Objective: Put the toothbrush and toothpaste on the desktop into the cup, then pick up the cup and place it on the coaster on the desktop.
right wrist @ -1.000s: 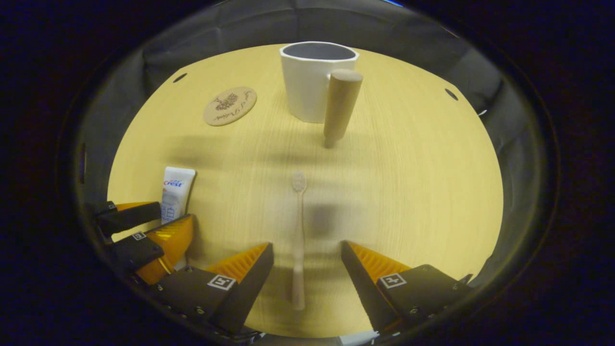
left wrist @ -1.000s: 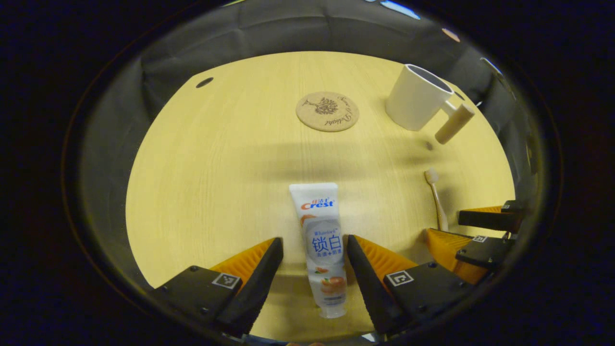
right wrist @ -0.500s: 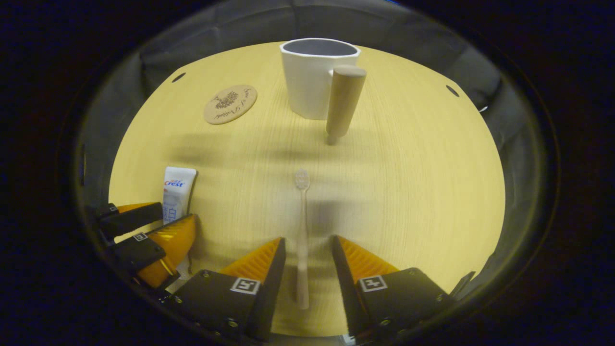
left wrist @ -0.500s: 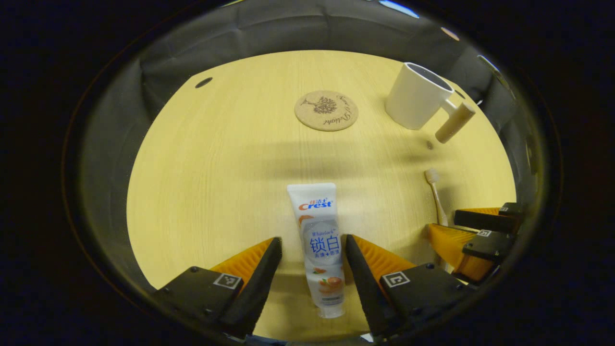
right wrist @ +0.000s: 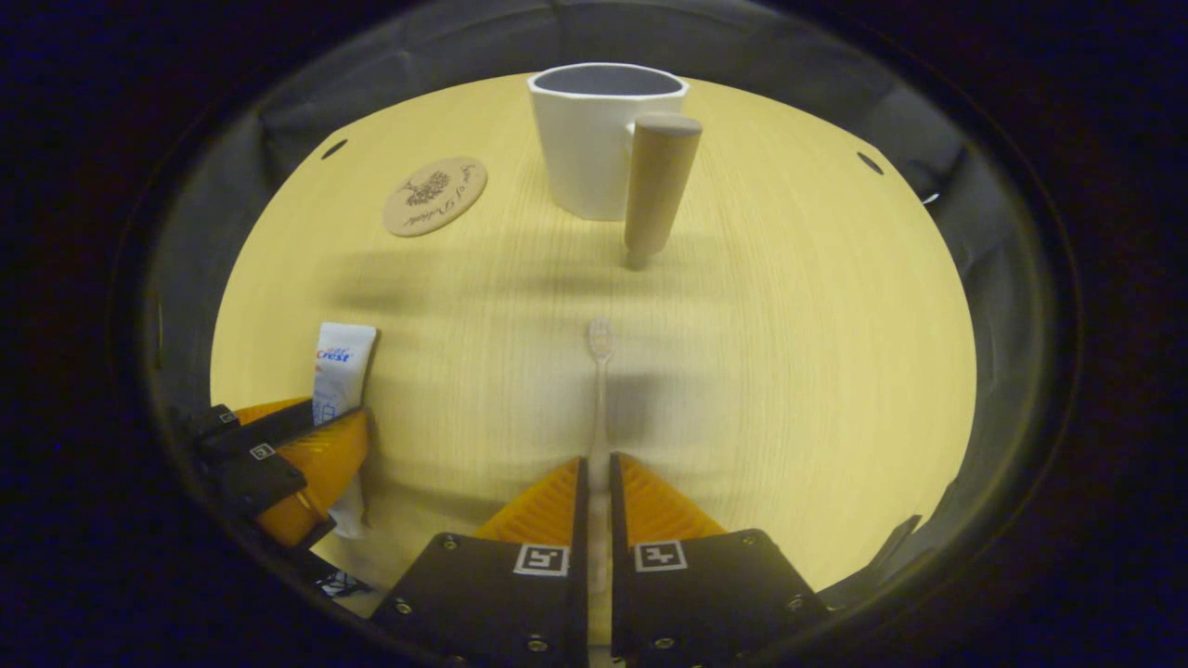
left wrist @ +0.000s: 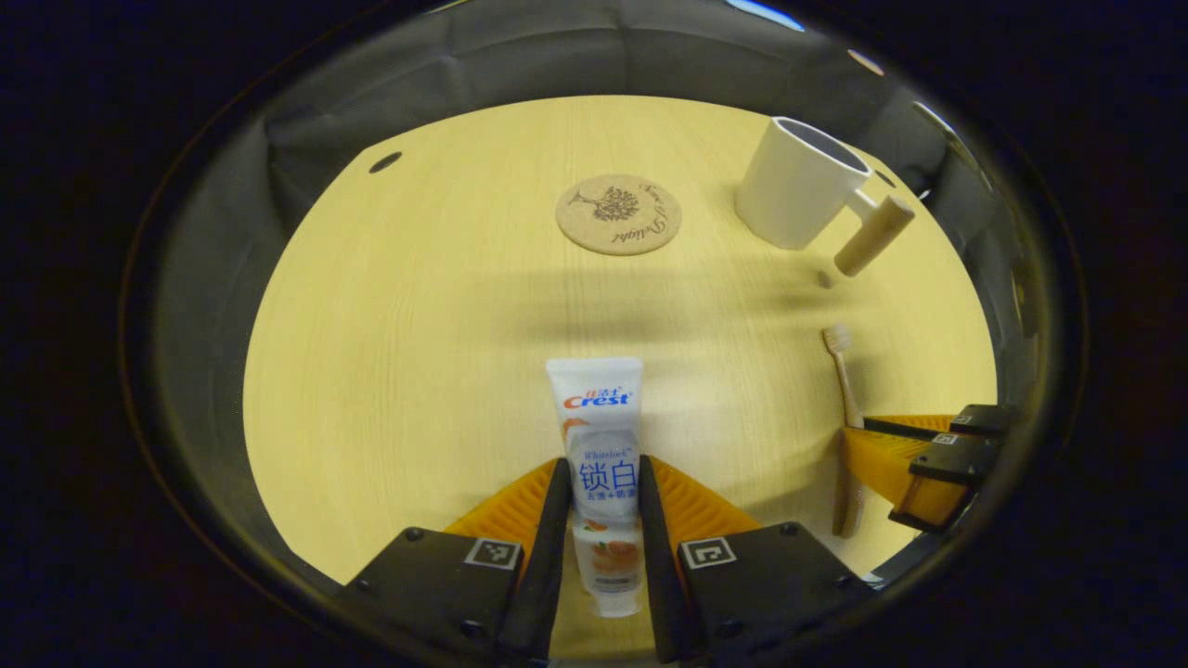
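Counter [left wrist: 390,306] edges curve round on every side against the dark cloth wall [left wrist: 575,56], and you have broad bare wood between your two grippers and the far things. Its surface is pale wood grain with small dark holes [left wrist: 384,162] near the rim. Your left gripper [left wrist: 599,501] has its fingers drawn in against both sides of the toothpaste [left wrist: 599,436], which lies flat on the counter with its cap end toward you (the crimped end points away). Your right gripper [right wrist: 599,501] has its fingers drawn almost together on the handle of the toothbrush [right wrist: 600,390], which lies flat with its bristle head pointing toward the cup [right wrist: 594,139]. That cup stands upright at the far side, its rod-like handle [right wrist: 657,186] turned toward your right gripper, well apart from the toothbrush head. Off to the cup's left, in the right gripper view, the round coaster [right wrist: 434,196] lies flat and bare, near the cup but not touching it. Nothing stands between either gripper and the cup or the coaster.
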The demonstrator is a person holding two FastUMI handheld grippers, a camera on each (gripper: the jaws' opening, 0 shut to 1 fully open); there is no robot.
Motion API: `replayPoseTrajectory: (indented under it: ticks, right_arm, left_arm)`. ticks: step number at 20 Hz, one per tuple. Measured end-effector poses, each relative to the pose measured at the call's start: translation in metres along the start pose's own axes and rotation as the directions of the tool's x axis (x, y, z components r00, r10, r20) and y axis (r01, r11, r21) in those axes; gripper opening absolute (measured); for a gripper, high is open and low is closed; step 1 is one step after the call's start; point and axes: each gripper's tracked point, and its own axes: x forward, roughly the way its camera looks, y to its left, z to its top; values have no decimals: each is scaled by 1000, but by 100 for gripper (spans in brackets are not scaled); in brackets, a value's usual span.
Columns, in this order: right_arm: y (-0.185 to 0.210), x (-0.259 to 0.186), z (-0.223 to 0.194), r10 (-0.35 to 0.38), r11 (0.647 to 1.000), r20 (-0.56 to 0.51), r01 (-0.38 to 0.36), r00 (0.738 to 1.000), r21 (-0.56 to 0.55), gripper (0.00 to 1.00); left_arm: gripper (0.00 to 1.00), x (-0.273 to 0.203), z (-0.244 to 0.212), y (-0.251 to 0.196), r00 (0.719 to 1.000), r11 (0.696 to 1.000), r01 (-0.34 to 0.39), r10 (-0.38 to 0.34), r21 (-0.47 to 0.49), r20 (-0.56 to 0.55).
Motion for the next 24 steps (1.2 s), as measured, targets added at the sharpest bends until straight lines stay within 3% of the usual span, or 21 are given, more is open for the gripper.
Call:
replayPoseTrajectory:
  ticks: [3,4,5,6,10,17,24]
  right_arm:
    - [-4,2,1,-13,1000,11,12,1000,12,11]
    - [-2,-6,3,0,1000,-9,1,1000,16,4]
    - [-2,-3,-1,-1,1000,-2,1,1000,17,4]
    - [-2,1,1,1,1000,-9,-1,1000,16,4]
    - [2,-5,1,23,1000,1,-23,1000,18,4]
    - [7,-33,10,74,996,59,-77,996,48,4]
    - [7,-94,62,123,988,211,-139,970,67,4]
  left_arm:
    - [35,-1,1,0,1000,1000,-5,5,-6,-1]
    - [40,-3,4,1,1000,1000,-14,14,-11,5]
    - [32,1,2,0,1000,1000,-12,12,-10,-4]
    - [36,-1,3,-1,1000,1000,-11,11,-6,-2]
    - [23,-2,4,-3,1000,1000,1,-1,-19,0]
    - [23,-8,9,-3,1000,1000,13,-13,-26,17]
    - [23,-23,28,-5,998,999,15,-13,-36,62]
